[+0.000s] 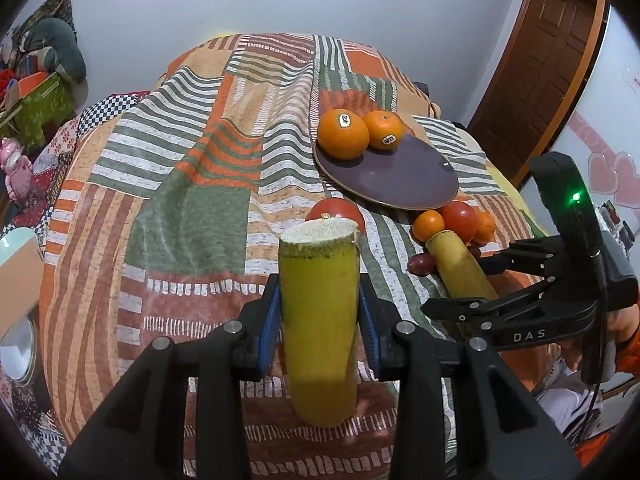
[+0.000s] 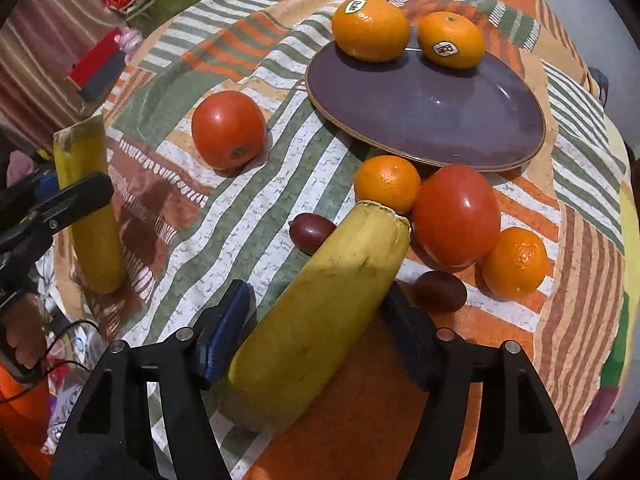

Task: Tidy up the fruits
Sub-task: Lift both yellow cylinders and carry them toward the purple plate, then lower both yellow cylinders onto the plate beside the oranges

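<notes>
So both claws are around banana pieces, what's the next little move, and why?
Probably carry the left gripper's banana piece over to the purple plate: its pads already press it, while the right gripper is still open around its banana piece.

The left wrist view sits just behind the left claw point(image 1: 320, 320), low over the patterned bedspread point(image 1: 192, 216), facing toward the wall point(image 1: 160, 8) and door point(image 1: 560, 40) at 12 and 1 o'clock. The purple plate point(image 1: 400, 176) lies at 1 o'clock, farther off.

The right wrist view looks from just behind the right claw point(image 2: 320, 328), tilted down more steeply and nearer the plate point(image 2: 432, 120), which fills 12 to 1 o'clock.

Both views share the plate, its two stickered oranges point(image 1: 343, 134) point(image 2: 370, 28) and the loose fruit beside it. Each camera also catches the other claw: the right at 3 o'clock point(image 1: 496, 280), the left at 9 o'clock point(image 2: 60, 204).
</notes>
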